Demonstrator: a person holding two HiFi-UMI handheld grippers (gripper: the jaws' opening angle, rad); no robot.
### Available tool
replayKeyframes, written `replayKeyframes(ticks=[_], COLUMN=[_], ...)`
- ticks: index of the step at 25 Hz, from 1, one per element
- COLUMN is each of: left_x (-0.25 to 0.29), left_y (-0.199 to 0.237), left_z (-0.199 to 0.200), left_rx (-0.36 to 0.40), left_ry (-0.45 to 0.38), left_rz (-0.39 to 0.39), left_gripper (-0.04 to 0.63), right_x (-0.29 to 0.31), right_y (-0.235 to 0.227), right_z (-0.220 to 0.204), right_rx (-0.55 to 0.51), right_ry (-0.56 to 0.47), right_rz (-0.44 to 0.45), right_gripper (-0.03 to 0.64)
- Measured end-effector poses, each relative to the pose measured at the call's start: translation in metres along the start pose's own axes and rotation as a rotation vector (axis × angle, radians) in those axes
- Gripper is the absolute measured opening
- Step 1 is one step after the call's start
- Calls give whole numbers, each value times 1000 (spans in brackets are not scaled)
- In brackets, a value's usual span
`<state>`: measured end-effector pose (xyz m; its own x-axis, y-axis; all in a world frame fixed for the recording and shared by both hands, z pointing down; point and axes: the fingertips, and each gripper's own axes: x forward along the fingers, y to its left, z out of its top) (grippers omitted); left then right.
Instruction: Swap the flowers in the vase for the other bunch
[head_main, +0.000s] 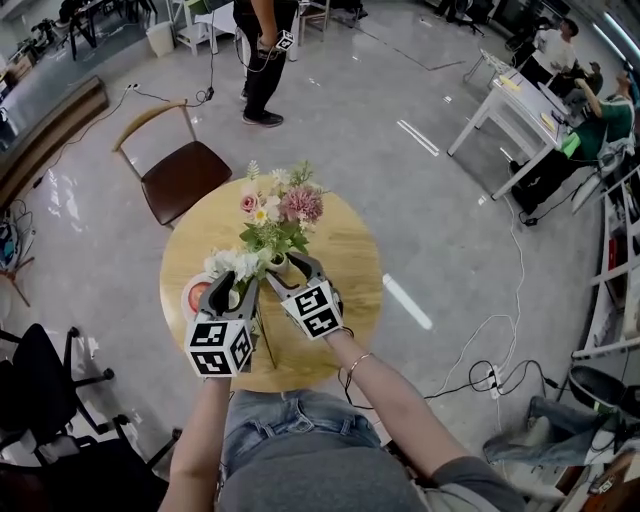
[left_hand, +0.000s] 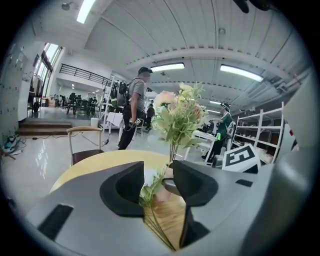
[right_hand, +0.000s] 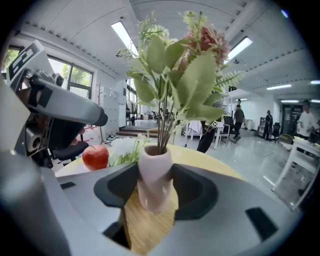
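Note:
A small pale pink vase (right_hand: 154, 177) stands on the round wooden table (head_main: 340, 260) and holds a bouquet of pink and white flowers (head_main: 280, 210) with green leaves. My right gripper (head_main: 288, 268) is shut on the vase, one jaw against each side. Left of it lies a bunch of white flowers (head_main: 230, 265). My left gripper (head_main: 232, 285) is shut on this bunch's green stems (left_hand: 152, 210), which run back under the gripper. The pink bouquet (left_hand: 180, 117) rises just beyond the left gripper's jaws.
A red apple (right_hand: 95, 156) sits at the table's left edge, close to the white bunch. A wooden chair (head_main: 180, 175) stands behind the table and a black office chair (head_main: 40, 380) at the left. A person (head_main: 262, 60) stands further off; cables cross the floor at the right.

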<state>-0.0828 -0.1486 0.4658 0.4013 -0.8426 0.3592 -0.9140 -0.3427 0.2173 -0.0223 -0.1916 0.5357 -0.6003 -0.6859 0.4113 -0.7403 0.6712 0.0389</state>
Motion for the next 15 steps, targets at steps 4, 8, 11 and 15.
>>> replayKeyframes(ticks=[4,8,11,15], left_x=[-5,-7,-8,-10], left_y=[11,15,16,17], left_z=[-7,-10,-12,-18], left_rx=[-18,-28,-30,-34], left_ry=[11,17,24,31], left_rz=[25,34,36,33], left_gripper=[184,184,184,184], right_x=[1,-3,-7,-23], right_y=[0,-1,-1,0], right_z=[-3,-3,-13,-29], right_rx=[29,27,28,52], right_ry=[-18,-21,-7,10], right_rz=[5,-10,-17,-21], right_gripper=[227,227,227,227])
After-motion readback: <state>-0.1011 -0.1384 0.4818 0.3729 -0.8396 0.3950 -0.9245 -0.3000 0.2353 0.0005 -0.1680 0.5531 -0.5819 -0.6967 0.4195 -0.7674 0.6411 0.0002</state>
